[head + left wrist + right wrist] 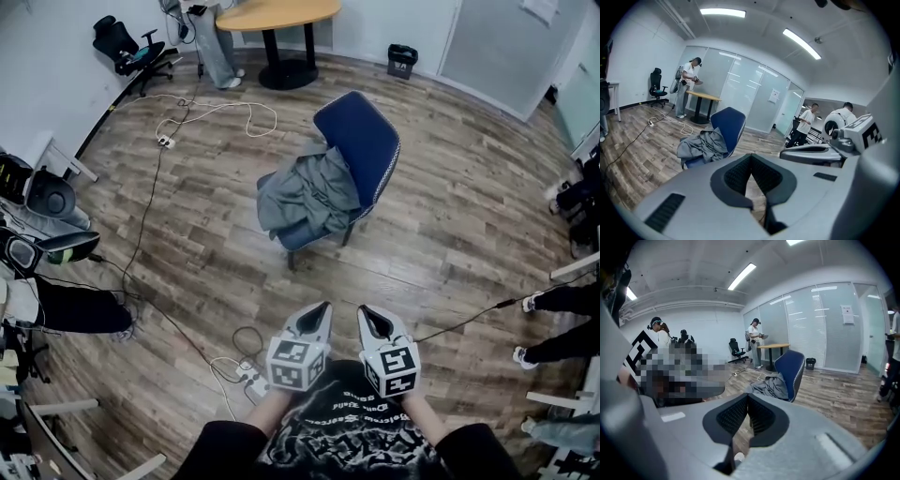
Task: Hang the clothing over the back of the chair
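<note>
Both grippers shut and empty, clothing heaped on the chair seat

In the head view, the left gripper [317, 311] and the right gripper [368, 314] are seen side by side low in the frame. Each pair of jaws is pressed together with nothing caught between them. Well ahead of them, grey clothing [309, 192] is bunched on the seat of a blue chair [364, 136], which is set on a wooden floor [450, 216].

In the left gripper view, the jaws are shown closed on nothing. The clothing is seen crumpled on the seat, in front of the upright backrest.

In the right gripper view, the jaws are likewise met and empty. The same heap is shown against the chair's backrest.
</note>
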Available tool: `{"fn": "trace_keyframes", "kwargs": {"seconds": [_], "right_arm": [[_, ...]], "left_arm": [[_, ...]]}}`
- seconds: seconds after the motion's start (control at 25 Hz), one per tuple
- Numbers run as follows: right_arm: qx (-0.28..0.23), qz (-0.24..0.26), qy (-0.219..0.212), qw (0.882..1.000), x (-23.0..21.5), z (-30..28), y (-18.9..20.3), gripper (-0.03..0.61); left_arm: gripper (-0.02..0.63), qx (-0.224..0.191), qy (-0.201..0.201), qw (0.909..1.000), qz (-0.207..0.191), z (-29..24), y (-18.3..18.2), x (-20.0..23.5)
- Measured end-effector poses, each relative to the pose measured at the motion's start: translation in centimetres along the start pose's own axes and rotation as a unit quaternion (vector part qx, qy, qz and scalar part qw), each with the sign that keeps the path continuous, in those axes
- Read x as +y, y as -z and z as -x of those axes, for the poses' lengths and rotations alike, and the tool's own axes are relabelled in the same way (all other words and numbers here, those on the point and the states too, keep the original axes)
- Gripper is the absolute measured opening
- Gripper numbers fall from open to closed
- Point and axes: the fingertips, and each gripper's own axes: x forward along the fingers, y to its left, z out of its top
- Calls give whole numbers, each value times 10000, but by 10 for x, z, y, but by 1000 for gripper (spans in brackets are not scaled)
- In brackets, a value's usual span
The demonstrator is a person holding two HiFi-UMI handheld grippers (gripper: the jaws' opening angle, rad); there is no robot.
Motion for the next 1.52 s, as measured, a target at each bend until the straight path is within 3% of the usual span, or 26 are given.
{"fn": "trace_keyframes", "kwargs": {"seconds": [0.48,0.8,1.2,1.52], "right_arm": [[25,3,262,9997,10,-67,-37,6],[282,-116,-101,9995,28,-102,-41,5],[209,-320,-193,9991,29,-130,-62,5],[232,-346,-405,9983,27,-152,-75,5]], "left_arm": [[9,105,318,9991,-244,-24,-42,61],[9,88,479,9985,-253,-36,-59,88],[9,23,329,9988,-366,-40,-81,119],[9,-6,149,9997,-194,-44,-89,140]]}}
